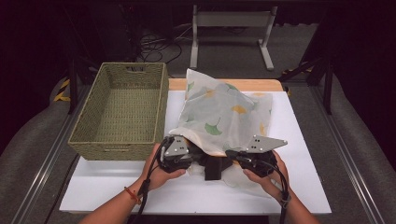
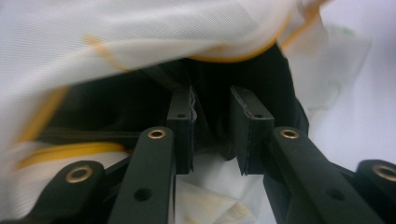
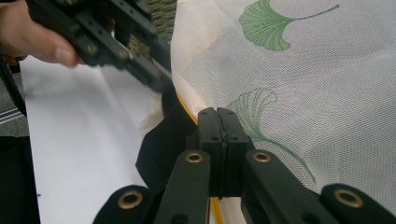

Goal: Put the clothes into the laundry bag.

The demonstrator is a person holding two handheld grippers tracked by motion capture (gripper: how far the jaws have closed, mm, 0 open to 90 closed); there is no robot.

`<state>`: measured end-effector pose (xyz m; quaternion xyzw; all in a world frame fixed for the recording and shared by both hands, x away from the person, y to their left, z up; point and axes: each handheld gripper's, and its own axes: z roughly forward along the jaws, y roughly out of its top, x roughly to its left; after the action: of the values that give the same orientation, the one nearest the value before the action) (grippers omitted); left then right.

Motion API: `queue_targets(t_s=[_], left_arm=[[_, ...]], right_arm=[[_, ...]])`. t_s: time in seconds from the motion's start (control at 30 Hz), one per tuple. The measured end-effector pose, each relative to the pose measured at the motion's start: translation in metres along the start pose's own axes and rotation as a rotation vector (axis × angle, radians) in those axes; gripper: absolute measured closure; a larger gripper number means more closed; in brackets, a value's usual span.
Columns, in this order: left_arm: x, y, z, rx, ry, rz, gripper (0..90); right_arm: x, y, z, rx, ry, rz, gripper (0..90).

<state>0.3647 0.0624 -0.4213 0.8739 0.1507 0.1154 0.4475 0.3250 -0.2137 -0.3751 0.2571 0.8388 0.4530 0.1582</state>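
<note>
bagging a dark cloth [image 1: 215,167] in a mesh bag [image 1: 224,114]
right gripper [image 3: 223,140] pinches the bag's rim to hold its mouth up — left gripper [image 2: 211,122], jaws apart, reaches inside.

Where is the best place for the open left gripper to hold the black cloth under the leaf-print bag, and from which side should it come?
Probably the black cloth's near edge, just inside the bag's yellow-trimmed mouth. The left gripper should come in level from the person's side, since the bag opens that way and the cloth lies flat before its jaws. The right gripper is pinching the rim.

Both grippers [image 1: 180,156] [image 1: 254,158] meet the leaf-print pillow's [image 1: 224,114] near edge beside a basket [image 1: 123,109]
</note>
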Motion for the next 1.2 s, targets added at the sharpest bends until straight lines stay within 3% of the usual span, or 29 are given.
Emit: queue_targets(t_s=[0.13, 0.2, 0.27, 0.33, 0.4, 0.47, 0.57, 0.7, 0.8, 0.87, 0.9, 0.97, 1.13, 1.2], left_arm=[[-0.003, 0.003, 0.023, 0.030, -0.064, 0.006, 69.7], [-0.006, 0.004, 0.035, 0.048, -0.069, 0.008, 64.6], [-0.009, 0.005, 0.049, 0.079, -0.050, 0.019, 57.2], [-0.008, 0.006, 0.059, 0.077, -0.032, 0.024, 55.7], [-0.003, 0.005, 0.068, 0.077, -0.027, -0.015, 56.5], [0.000, 0.007, 0.072, 0.088, 0.044, 0.018, 70.1], [0.006, 0.010, 0.078, 0.082, 0.097, 0.003, 85.9], [0.012, 0.016, 0.088, 0.060, 0.156, -0.017, 87.9], [0.015, 0.020, 0.095, 0.028, 0.190, -0.062, 88.2], [0.017, 0.022, 0.097, 0.015, 0.209, -0.086, 88.2], [0.020, 0.022, 0.097, -0.002, 0.212, -0.123, 88.2], [0.025, 0.022, 0.099, -0.010, 0.228, -0.161, 88.3], [0.026, 0.023, 0.097, -0.009, 0.246, -0.162, 87.4], [0.025, 0.023, 0.092, -0.024, 0.223, -0.154, 84.9]], right_arm=[[0.002, -0.001, 0.004, 0.020, 0.009, -0.011, 90.0], [0.003, -0.002, 0.005, 0.026, 0.017, -0.014, 90.0], [0.003, -0.002, 0.006, 0.031, 0.022, -0.014, 90.0], [0.003, -0.004, 0.008, 0.044, 0.028, -0.017, 90.0], [0.004, -0.005, 0.010, 0.058, 0.033, -0.018, 90.0], [0.005, -0.007, 0.012, 0.070, 0.037, -0.022, 90.0], [0.006, -0.010, 0.015, 0.090, 0.042, -0.021, 90.0], [0.004, -0.013, 0.019, 0.110, 0.053, -0.010, 90.0], [0.004, -0.015, 0.022, 0.125, 0.060, -0.003, 90.0], [0.004, -0.017, 0.024, 0.131, 0.066, 0.002, 90.0], [0.004, -0.018, 0.025, 0.138, 0.066, 0.002, 90.0], [0.005, -0.019, 0.027, 0.145, 0.070, 0.000, 90.0], [0.003, -0.019, 0.025, 0.149, 0.047, -0.007, 90.0], [0.003, -0.019, 0.024, 0.146, 0.032, -0.007, 90.0]])
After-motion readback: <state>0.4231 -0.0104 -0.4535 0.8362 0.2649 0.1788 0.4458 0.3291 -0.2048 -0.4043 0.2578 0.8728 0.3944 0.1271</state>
